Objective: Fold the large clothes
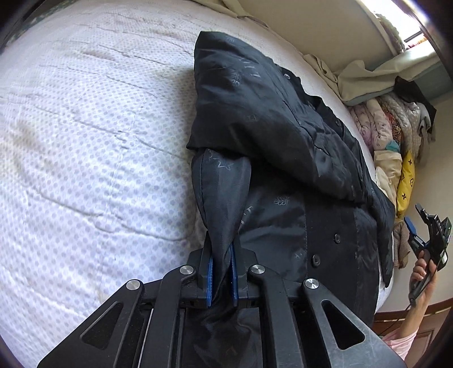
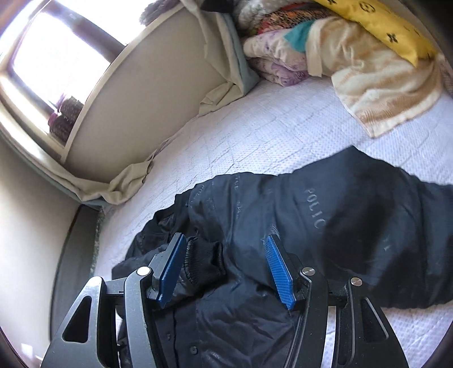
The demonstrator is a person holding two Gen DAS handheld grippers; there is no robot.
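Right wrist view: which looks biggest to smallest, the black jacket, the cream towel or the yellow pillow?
1. Black jacket, by far the largest.
2. Cream towel.
3. Yellow pillow, though the frame cuts it off and it lies farther away, so its true size is unsure.

**Black jacket on a dotted white bed**

The jacket [image 1: 271, 133] is black, its lining printed with faint grey stars, leaf marks and lettering. The bed cover [image 1: 85, 141] is white with small grey-lilac dots. Both hand-held grippers are black with blue pads [image 2: 279, 271]. At the bed's end lie a yellow cushion [image 2: 379, 25] with black motifs, a cream towel [image 2: 376, 85] and a lilac-flowered quilt [image 2: 277, 59]. The person's sleeve [image 1: 402, 344] is pink.
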